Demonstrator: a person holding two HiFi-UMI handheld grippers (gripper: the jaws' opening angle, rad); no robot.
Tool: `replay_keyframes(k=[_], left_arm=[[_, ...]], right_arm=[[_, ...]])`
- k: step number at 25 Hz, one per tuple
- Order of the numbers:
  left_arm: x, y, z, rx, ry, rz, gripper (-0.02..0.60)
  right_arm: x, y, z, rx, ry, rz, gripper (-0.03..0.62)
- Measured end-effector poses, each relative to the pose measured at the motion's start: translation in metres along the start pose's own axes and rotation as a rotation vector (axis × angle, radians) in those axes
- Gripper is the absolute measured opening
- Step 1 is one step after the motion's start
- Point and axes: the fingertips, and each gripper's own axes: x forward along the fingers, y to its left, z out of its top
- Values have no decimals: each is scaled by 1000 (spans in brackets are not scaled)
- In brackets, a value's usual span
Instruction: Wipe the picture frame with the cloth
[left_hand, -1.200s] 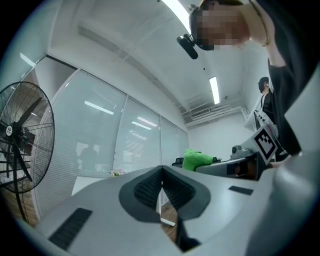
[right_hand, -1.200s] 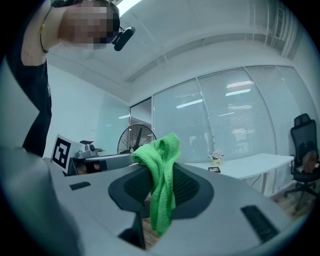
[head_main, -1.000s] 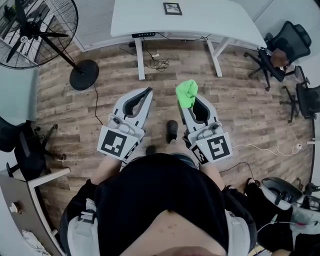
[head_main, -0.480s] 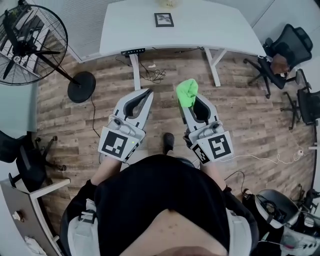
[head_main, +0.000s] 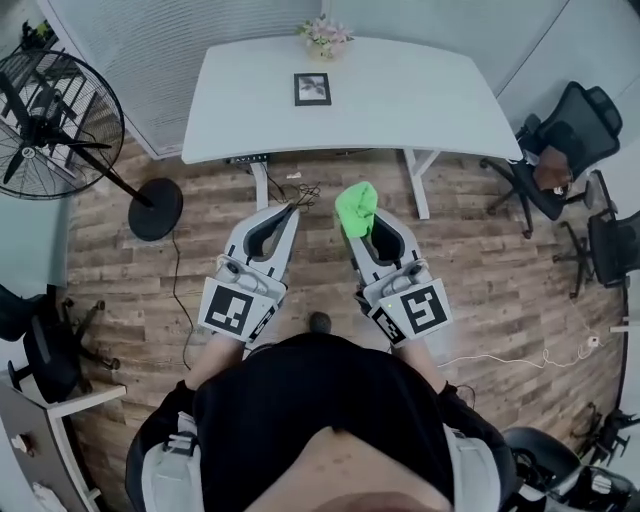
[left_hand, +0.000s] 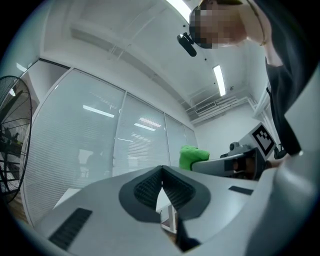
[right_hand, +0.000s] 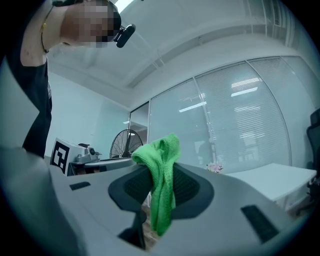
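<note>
The frame (head_main: 312, 88) is seen on the table (head_main: 420, 100), squared to its edges and well apart from both grippers; its long axis and picture cannot be made out. The cloth (head_main: 356, 203) is clamped in the right gripper (right_hand: 159, 176), bunched above the jaws and hanging below. The left gripper (left_hand: 162, 181) is held with jaws pressed together, empty.

Green cloth (head_main: 356, 203) in right gripper (head_main: 357, 234); picture frame (head_main: 312, 88) on white table (head_main: 420, 100)
</note>
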Motion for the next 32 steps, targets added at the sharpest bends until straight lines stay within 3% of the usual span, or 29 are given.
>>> replay_keyframes(k=[6, 17, 32], left_arm=[[22, 8, -19, 9, 51, 36, 12], [39, 25, -3, 11, -3, 35, 12], [52, 23, -22, 24, 34, 71, 12]], right_arm=[[14, -27, -4, 27, -8, 13, 100], [39, -29, 1, 13, -26, 40, 100], [35, -48, -4, 21, -20, 59, 100]])
